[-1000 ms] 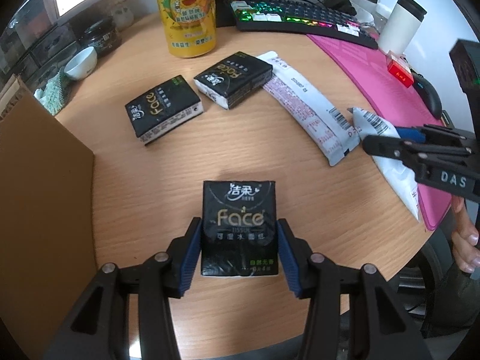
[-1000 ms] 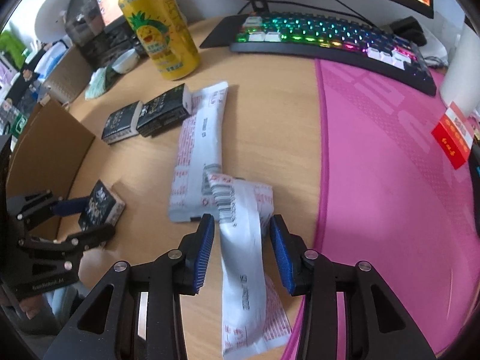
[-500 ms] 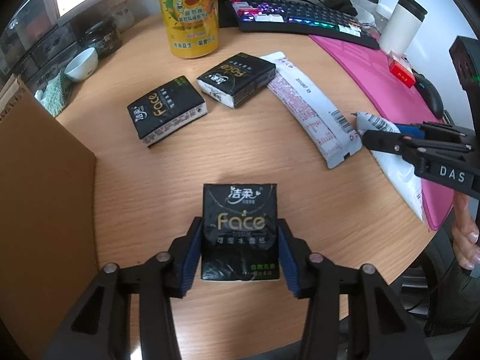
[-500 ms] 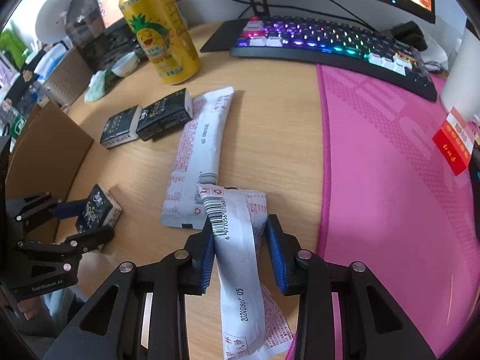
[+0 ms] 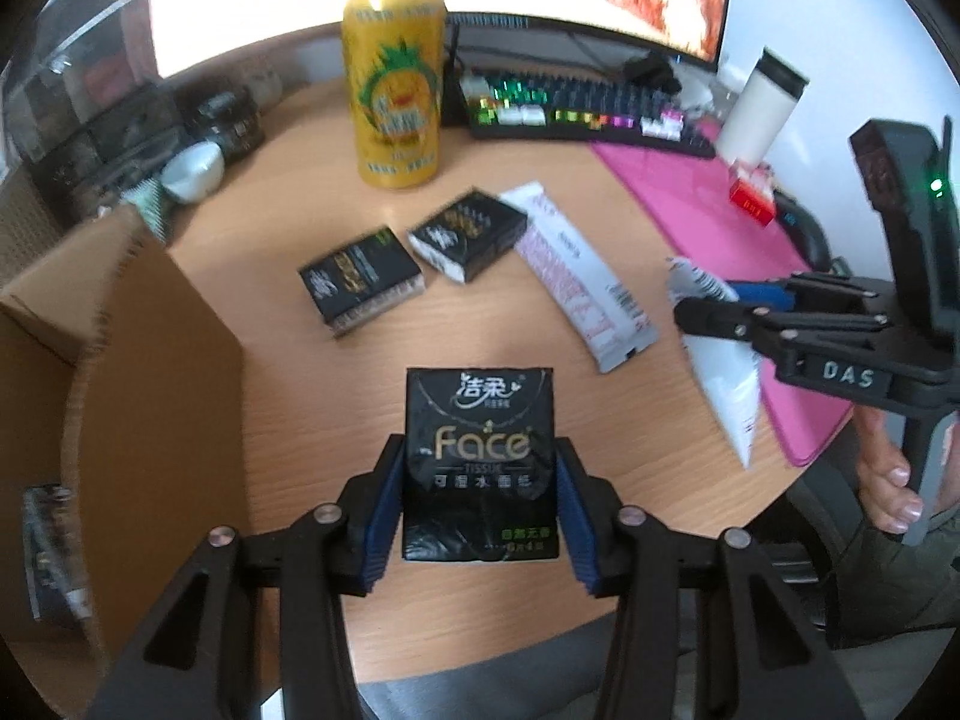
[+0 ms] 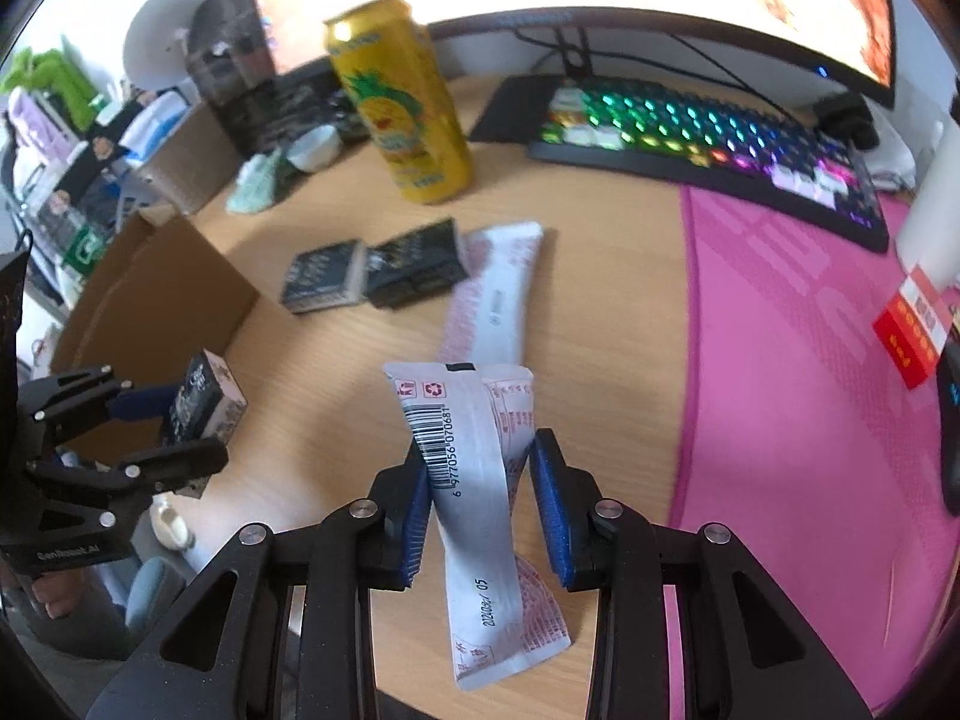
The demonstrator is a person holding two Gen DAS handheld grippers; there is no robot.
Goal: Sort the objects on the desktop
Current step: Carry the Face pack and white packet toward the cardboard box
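My left gripper (image 5: pixel 480 480) is shut on a black "Face" tissue pack (image 5: pixel 479 414) and holds it a little above the wooden desk (image 5: pixel 288 420). My right gripper (image 6: pixel 480 468) is shut on a long white packet (image 6: pixel 462 408) with a barcode, which hangs twisted between the blue pads, clear of the desk. Each wrist view shows the other tool: the right gripper (image 5: pixel 738 306) with its packet (image 5: pixel 726 384), and the left gripper (image 6: pixel 174 426) with its pack (image 6: pixel 204 402). Two more black tissue packs (image 5: pixel 363 282) (image 5: pixel 468 234) and a second white packet (image 5: pixel 582 282) lie mid-desk.
An open cardboard box (image 5: pixel 120 360) stands at the desk's left edge, with a blurred pack inside. Behind are a tall yellow can (image 5: pixel 396 84), a lit keyboard (image 5: pixel 588 114) and a white tumbler (image 5: pixel 759 105). A pink mat (image 5: pixel 720 210) covers the right side. A hand (image 5: pixel 888 492) grips the right tool.
The right jaws closed onto the white packet. Both grippers then rose, lifting the tissue pack and the packet off the desk.
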